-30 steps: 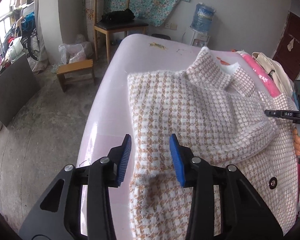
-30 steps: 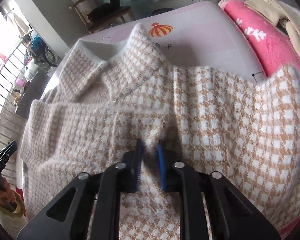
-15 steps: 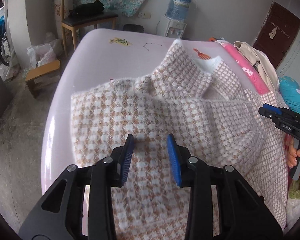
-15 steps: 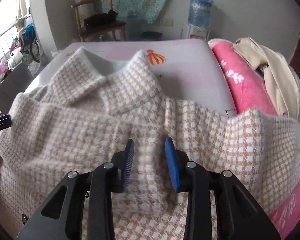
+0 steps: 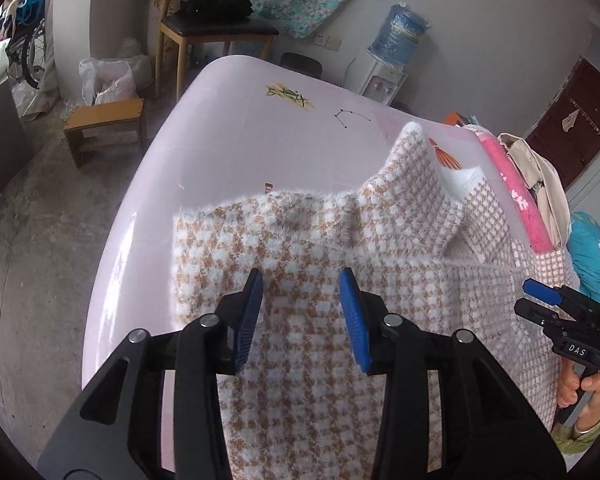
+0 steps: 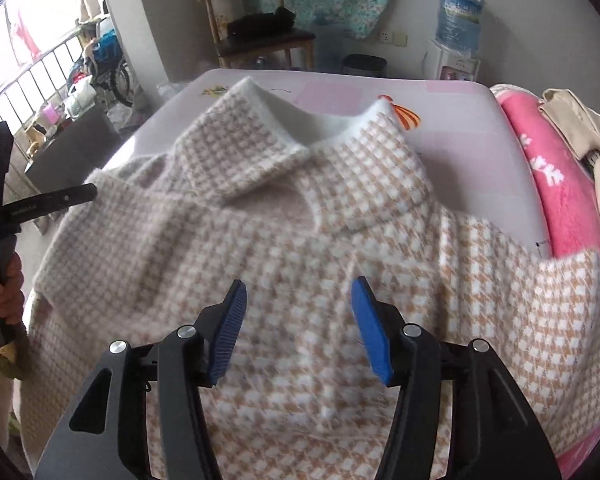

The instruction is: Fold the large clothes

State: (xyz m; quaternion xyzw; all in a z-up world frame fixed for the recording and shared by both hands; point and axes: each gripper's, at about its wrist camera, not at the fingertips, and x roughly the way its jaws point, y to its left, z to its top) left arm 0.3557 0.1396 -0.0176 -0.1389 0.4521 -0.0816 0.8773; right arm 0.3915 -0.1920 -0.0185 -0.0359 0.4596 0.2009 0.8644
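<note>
Pink table point(image 5: 204, 168) fills my view, coat point(image 5: 324, 360) spread across it, collar point(image 6: 300, 148) at far end. Behind: chair point(image 5: 216, 28), water cooler point(image 6: 458, 40). Left gripper point(image 5: 300, 300) spread, just opening a bit, nothing pinched. Right gripper point(image 6: 298, 312) just opening wide, nothing pinched. Only left view shows stool point(image 5: 104, 120); only right shows railing point(image 6: 28, 84).

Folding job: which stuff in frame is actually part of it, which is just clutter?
Job:
- houndstooth coat, spread on the pink table
- left gripper, open, jaws just widened, nothing between them
- right gripper, open, jaws just opening, nothing between them

Lying about:
- pink blanket
- beige garment
- wooden chair
- small stool
- water dispenser
</note>
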